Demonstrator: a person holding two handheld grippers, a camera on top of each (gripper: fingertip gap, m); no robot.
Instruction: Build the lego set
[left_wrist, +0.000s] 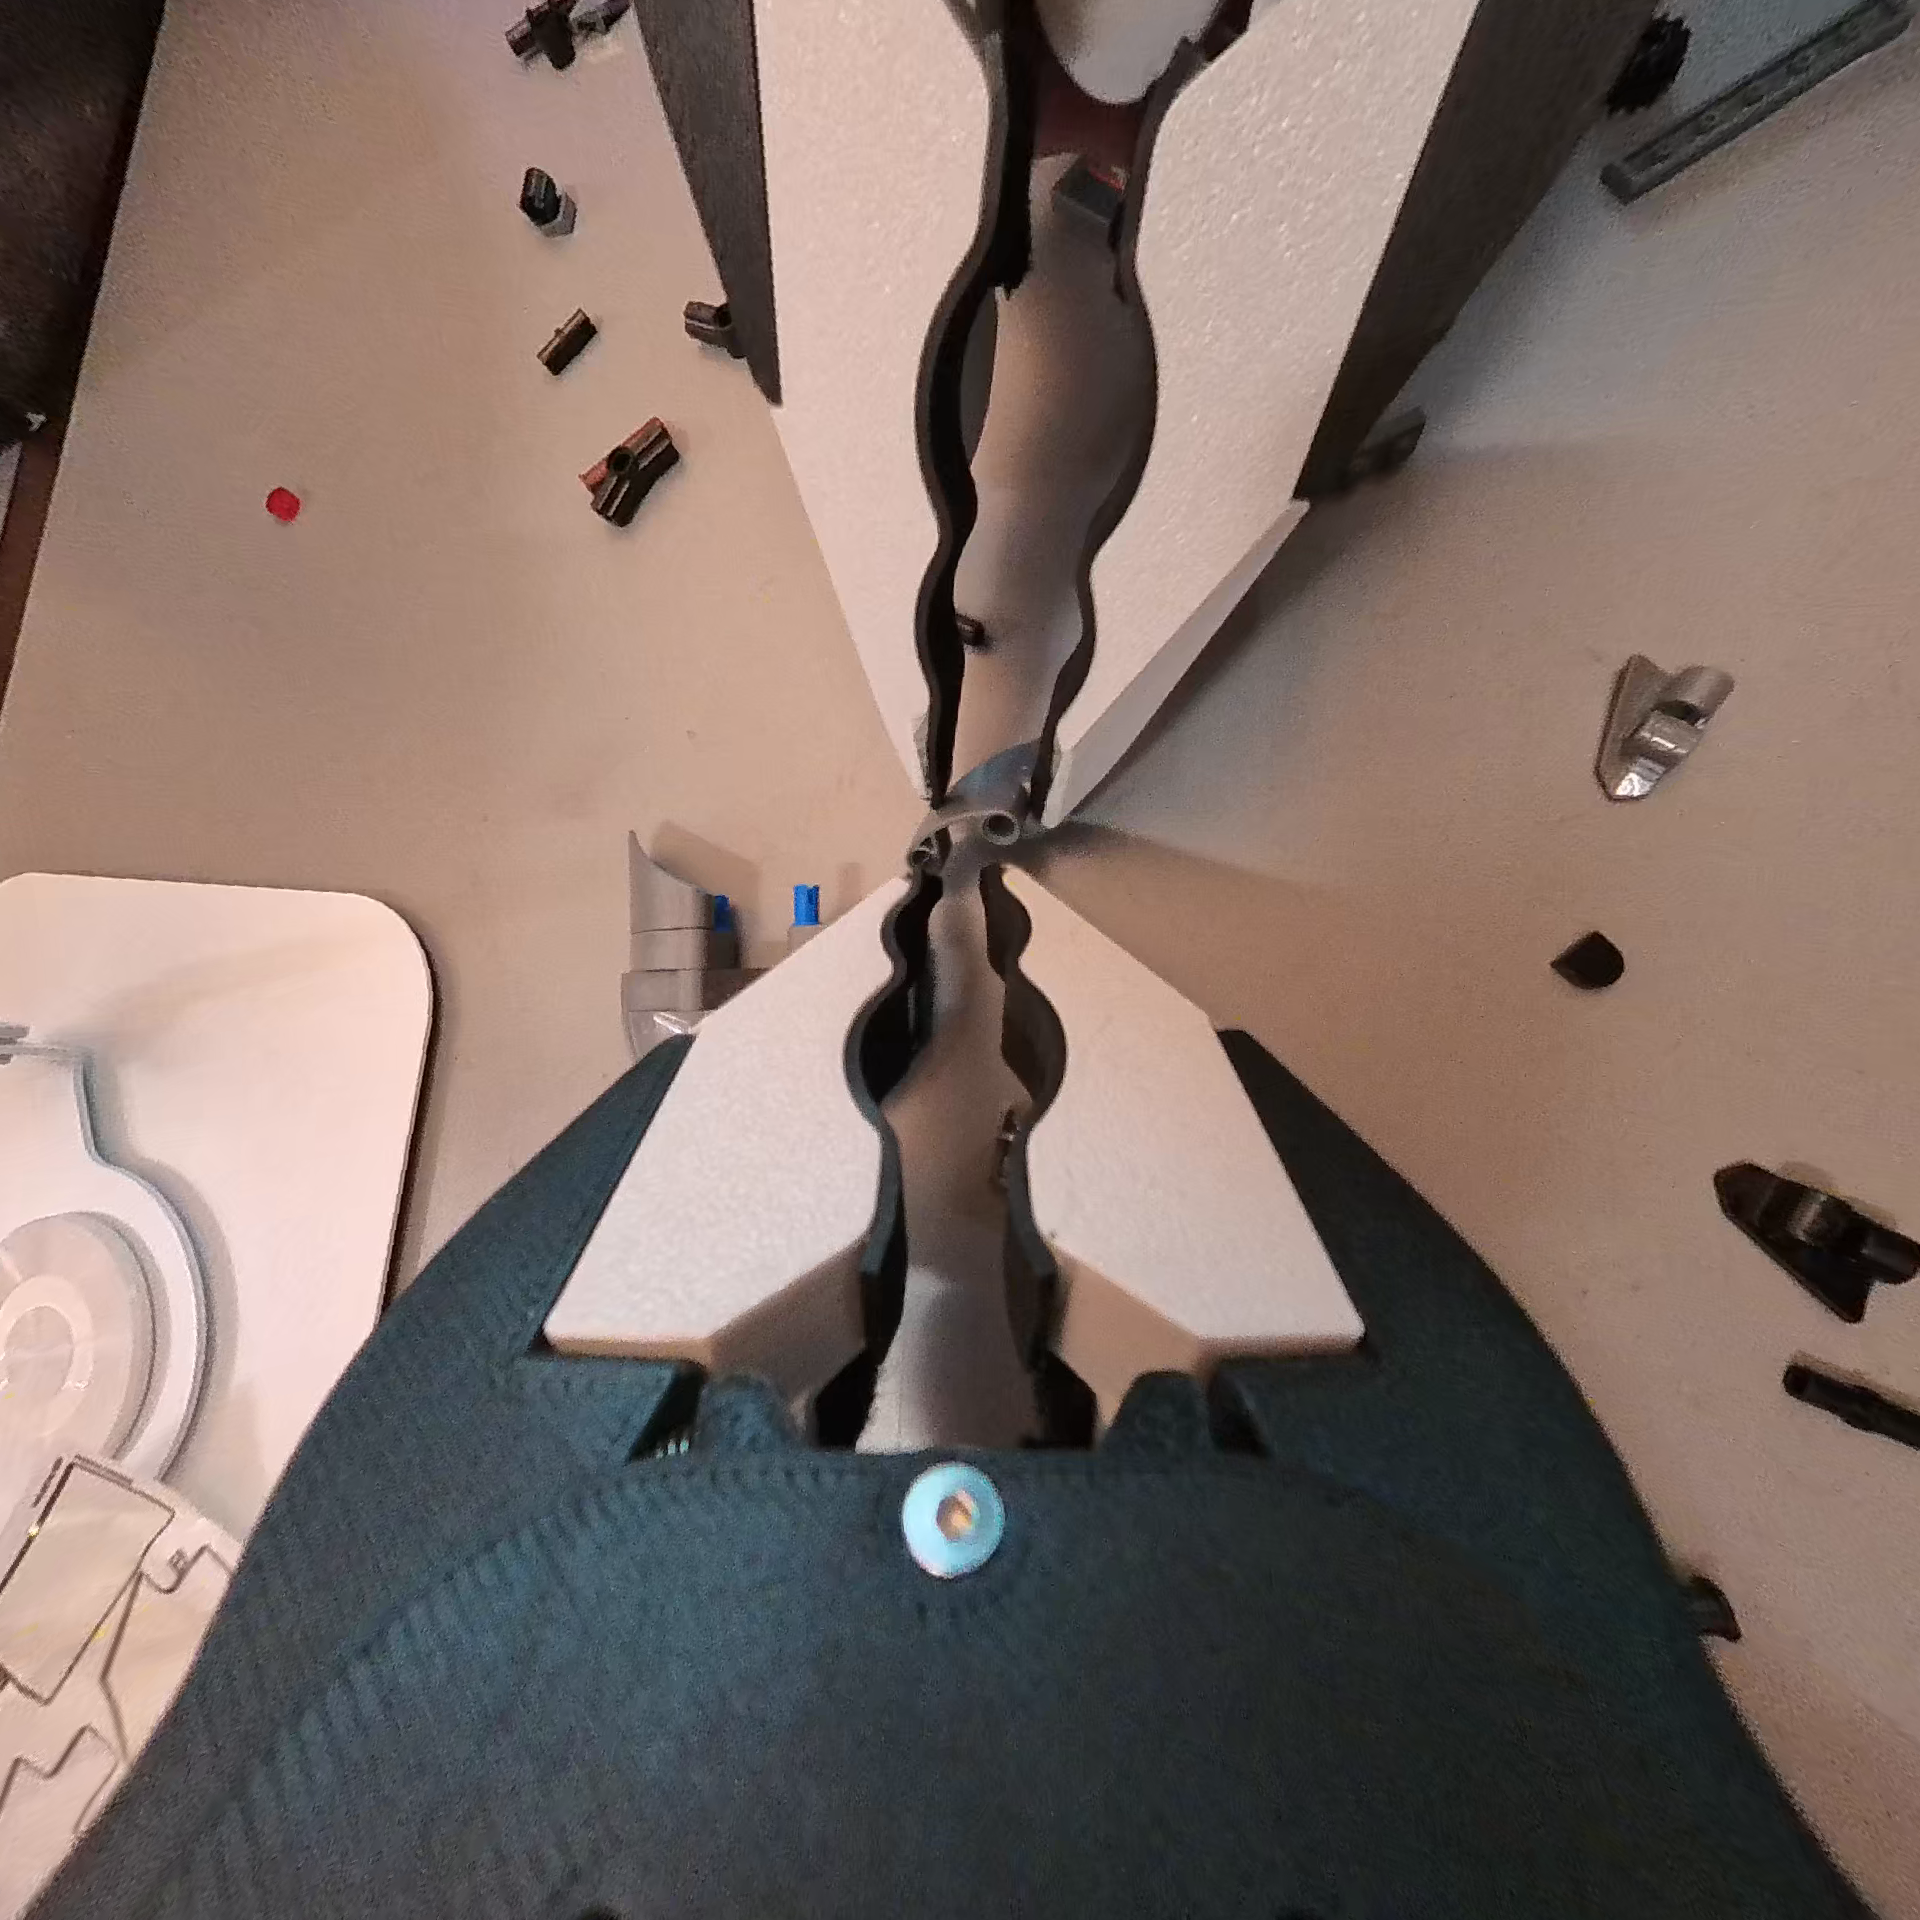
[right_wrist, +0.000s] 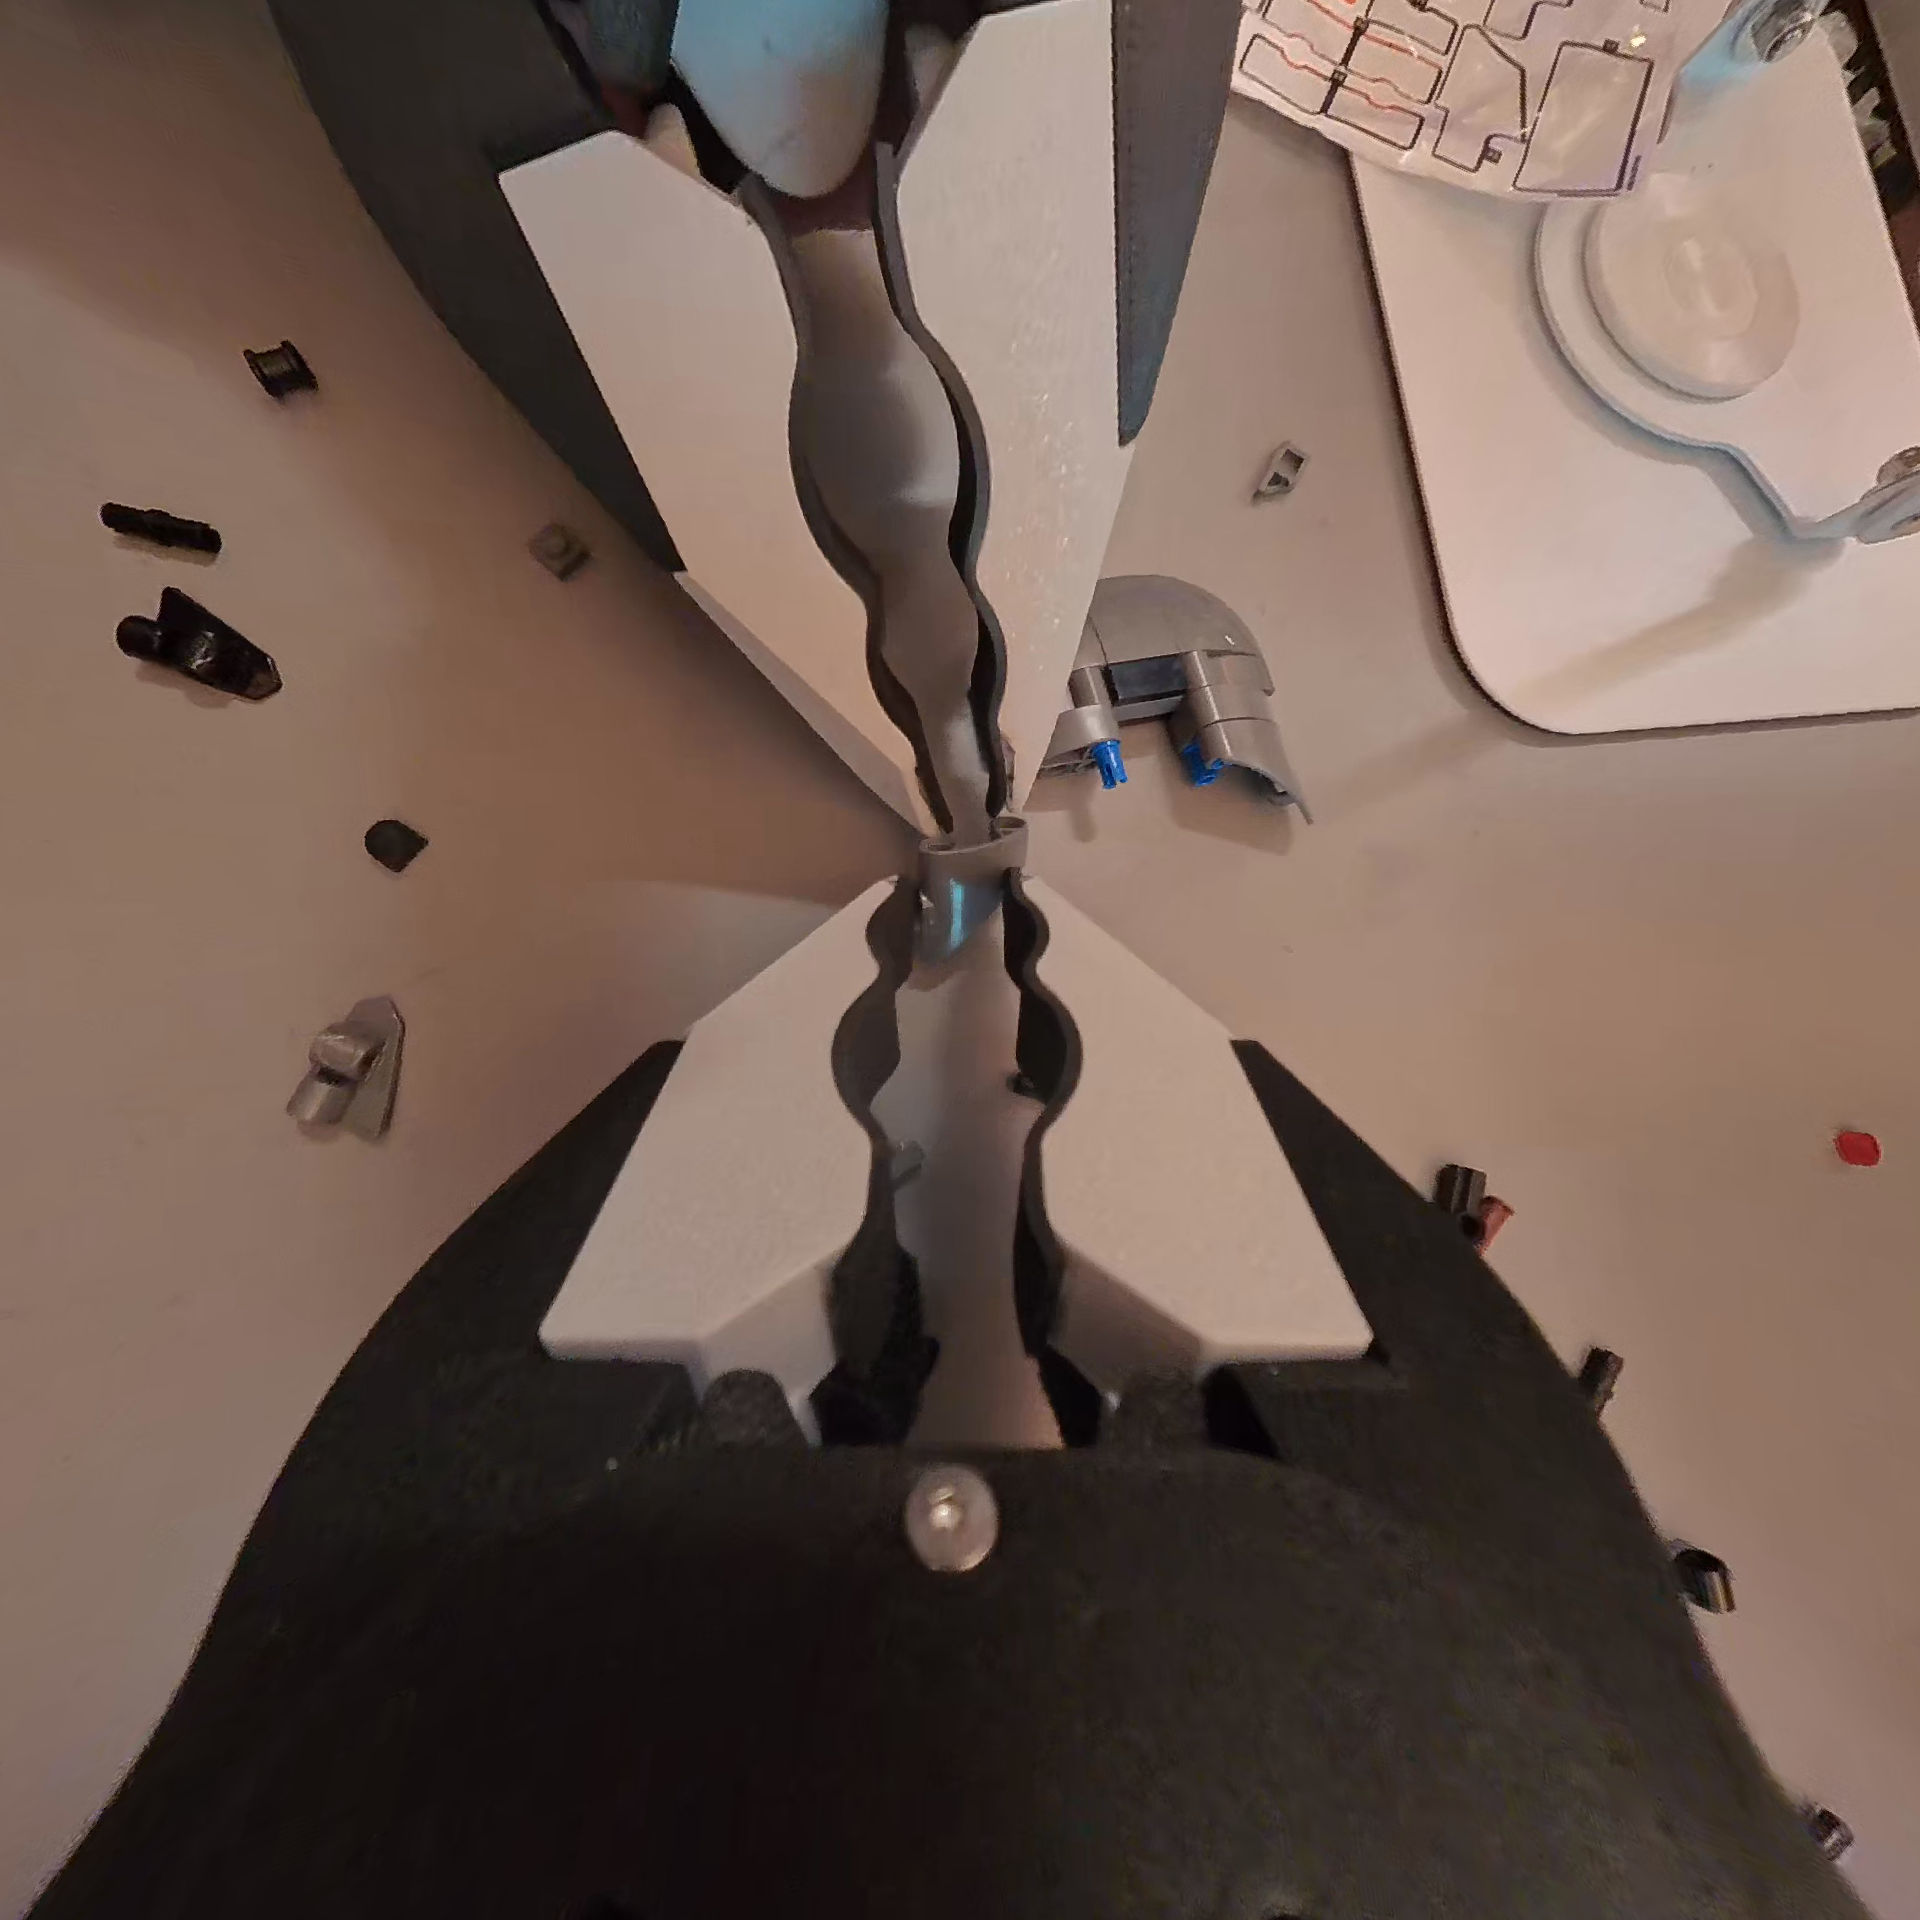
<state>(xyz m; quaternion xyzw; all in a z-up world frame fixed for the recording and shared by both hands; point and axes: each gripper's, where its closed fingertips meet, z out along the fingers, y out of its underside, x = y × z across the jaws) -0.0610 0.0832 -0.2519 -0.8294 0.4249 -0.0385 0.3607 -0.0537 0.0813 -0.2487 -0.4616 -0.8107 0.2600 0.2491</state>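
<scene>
Fingertips of both grippers meet tip to tip over the middle of the table (left_wrist: 364, 665). The left gripper (left_wrist: 951, 883) has its jaws closed on the near end of a small grey curved piece (left_wrist: 971, 826), and the right gripper (right_wrist: 956, 914) clamps the same piece (right_wrist: 961, 883) from the opposite side. So the piece is held between the two, above the tabletop, touching nothing else.

Just left of the tips in the left wrist view stands a grey sub-assembly (left_wrist: 670, 961) with two blue pins (left_wrist: 805, 904) sticking out. Farther out lie loose parts: black connectors (left_wrist: 629, 468), a red stud (left_wrist: 282, 504), a silver wedge piece (left_wrist: 1652, 727). A white board (left_wrist: 208, 1039) with a clear bag sits at the far left.

This looks like a hand-over or re-grip before fitting the piece to the sub-assembly. Next, one gripper likely must let go while the other keeps a firm hold, then line the piece's holes up with the blue pins.
</scene>
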